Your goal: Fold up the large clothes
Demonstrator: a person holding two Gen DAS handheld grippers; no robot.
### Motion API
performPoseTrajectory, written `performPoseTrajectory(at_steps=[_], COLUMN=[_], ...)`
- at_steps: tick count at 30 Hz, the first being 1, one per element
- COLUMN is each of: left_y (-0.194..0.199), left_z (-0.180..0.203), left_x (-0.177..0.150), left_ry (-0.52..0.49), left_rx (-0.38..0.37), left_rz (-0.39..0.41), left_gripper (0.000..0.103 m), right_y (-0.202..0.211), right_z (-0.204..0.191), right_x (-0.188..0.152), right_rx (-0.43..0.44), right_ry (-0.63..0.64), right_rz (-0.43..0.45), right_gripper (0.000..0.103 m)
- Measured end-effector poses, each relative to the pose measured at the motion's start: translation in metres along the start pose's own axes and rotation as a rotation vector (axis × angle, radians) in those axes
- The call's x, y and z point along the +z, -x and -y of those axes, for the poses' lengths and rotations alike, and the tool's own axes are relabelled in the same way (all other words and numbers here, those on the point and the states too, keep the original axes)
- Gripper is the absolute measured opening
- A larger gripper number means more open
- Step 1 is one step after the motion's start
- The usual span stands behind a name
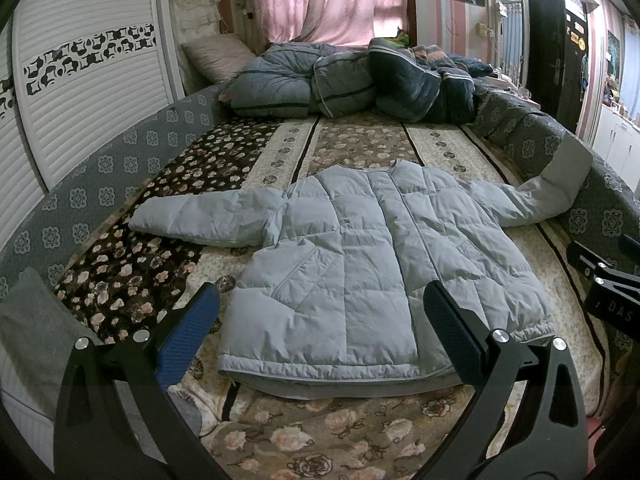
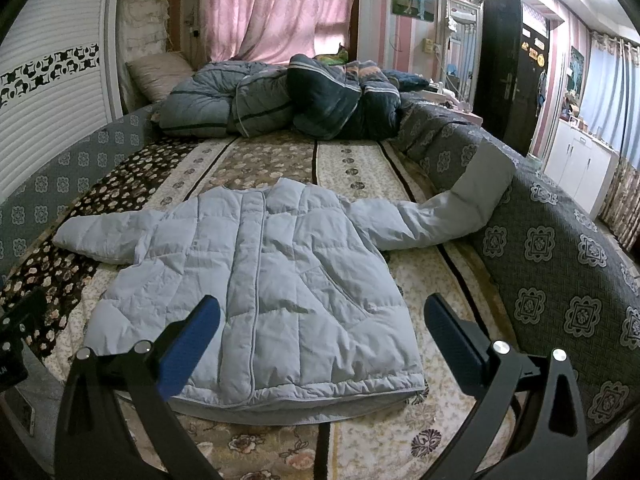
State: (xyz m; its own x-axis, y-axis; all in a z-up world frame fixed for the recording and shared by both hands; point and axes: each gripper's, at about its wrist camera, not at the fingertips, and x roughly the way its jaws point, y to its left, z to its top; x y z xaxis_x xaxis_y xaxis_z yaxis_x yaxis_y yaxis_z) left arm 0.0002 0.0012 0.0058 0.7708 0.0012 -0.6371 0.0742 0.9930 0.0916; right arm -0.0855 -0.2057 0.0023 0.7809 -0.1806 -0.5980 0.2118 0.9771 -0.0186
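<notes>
A light grey quilted puffer jacket [image 1: 360, 264] lies flat, front up, on the floral bedspread, both sleeves spread out. Its left sleeve [image 1: 200, 218] rests on the bed. Its right sleeve [image 1: 556, 190] runs up onto the grey padded side rail. In the right wrist view the jacket [image 2: 260, 288] fills the middle. My left gripper [image 1: 320, 320] is open and empty, above the jacket's hem. My right gripper [image 2: 322, 328] is open and empty, above the hem's right half. Part of the right gripper's body [image 1: 608, 280] shows at the left wrist view's right edge.
Rumpled blue-grey quilts [image 1: 340, 80] and a pillow [image 1: 216, 56] are piled at the bed's far end. Grey patterned padded rails [image 2: 560, 264] line both sides. A white slatted wardrobe [image 1: 80, 88] stands left. A dark door [image 2: 508, 72] and white cabinet [image 2: 580, 164] stand right.
</notes>
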Motion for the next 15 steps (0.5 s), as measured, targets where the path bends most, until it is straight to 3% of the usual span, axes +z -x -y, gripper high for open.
performPoseTrajectory(at_steps=[15], left_y=[0.004], left_z=[-0.0026], left_x=[0.0055], left_ry=[0.003], left_rx=[0.0], left_rz=[-0.002], left_gripper=[0.1], right_y=[-0.0009], right_z=[-0.0006], right_x=[-0.0009], right_rx=[0.001], right_ry=[0.001], right_rz=[0.003], right_gripper=[0.102])
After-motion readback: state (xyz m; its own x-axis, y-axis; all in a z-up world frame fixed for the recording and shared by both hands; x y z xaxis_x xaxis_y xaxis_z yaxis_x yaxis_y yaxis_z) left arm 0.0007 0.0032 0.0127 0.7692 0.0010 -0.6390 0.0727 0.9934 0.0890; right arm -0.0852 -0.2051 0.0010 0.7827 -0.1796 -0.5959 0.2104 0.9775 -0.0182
